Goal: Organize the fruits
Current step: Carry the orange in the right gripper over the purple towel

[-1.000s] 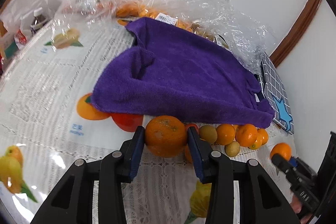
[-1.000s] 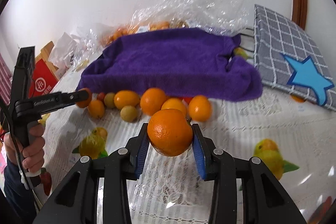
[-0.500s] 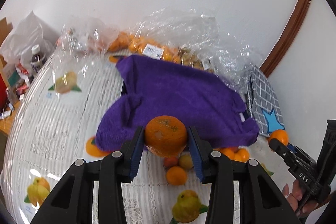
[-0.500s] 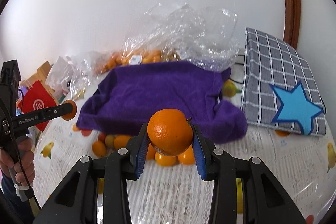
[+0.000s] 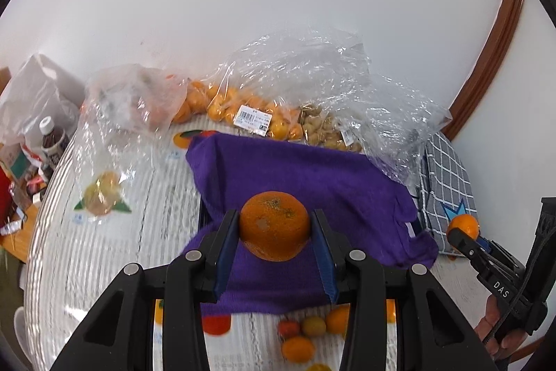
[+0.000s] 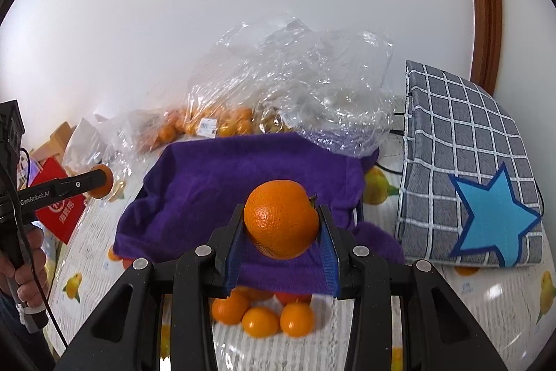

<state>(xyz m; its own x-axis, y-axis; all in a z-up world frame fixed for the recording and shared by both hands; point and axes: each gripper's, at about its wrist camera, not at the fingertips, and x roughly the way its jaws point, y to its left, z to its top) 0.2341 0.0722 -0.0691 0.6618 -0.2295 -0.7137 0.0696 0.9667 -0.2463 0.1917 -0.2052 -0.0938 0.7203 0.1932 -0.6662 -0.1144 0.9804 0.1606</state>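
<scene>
Both claws are closed down to the width of a fruit. Left gripper (image 5: 274,232) pinches a speckled orange (image 5: 274,225) between its blue-lined fingers (image 5: 226,249), pads pressed flat to the fruit's two sides, the fruit clear of everything below it. Its stem scar faces up and slightly toward the camera (a small rough star near the top), and being nearly round it has no real long axis. Right gripper (image 6: 282,225) clamps a smoother orange (image 6: 280,218) the same way, its fingers (image 6: 328,252) touching the left and right flanks; a dark stem nub sits at the upper right edge of that fruit, so its stem end points up and to the right.

Each held fruit hangs above the purple towel (image 5: 305,183) that is draped over something raised on the fruit-print tablecloth (image 5: 104,249). Loose small oranges (image 6: 262,315) lie on the cloth just in front of the towel's near edge, below the grippers. Behind the towel, clear plastic bags (image 5: 312,82) hold more citrus against the wall. To the right, a grey checked bag with a blue star (image 6: 479,197) lies flat beside the towel.

In the right wrist view the left gripper appears at the left edge, its orange (image 6: 101,181) at its tip.
</scene>
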